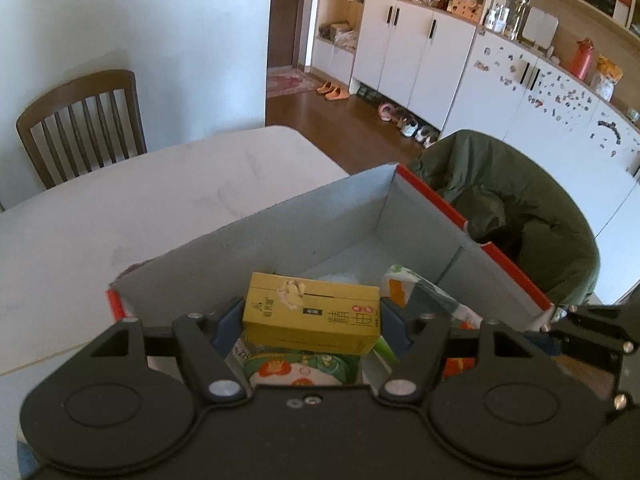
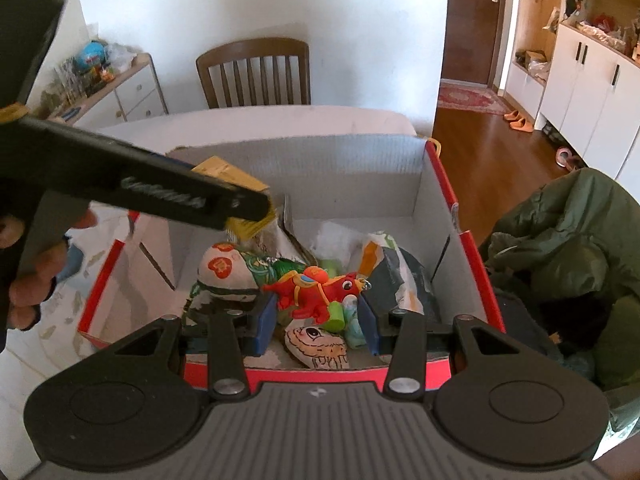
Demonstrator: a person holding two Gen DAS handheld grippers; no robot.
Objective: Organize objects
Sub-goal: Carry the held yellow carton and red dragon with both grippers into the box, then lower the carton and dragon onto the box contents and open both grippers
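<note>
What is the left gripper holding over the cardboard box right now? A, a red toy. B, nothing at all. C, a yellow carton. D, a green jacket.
C: in the left wrist view the left gripper has its blue pads pressed on both ends of the yellow carton, held above the open box.

The box point(image 2: 436, 184) sits on the table point(image 1: 160, 200), a chair point(image 2: 256, 72) behind it.
</note>
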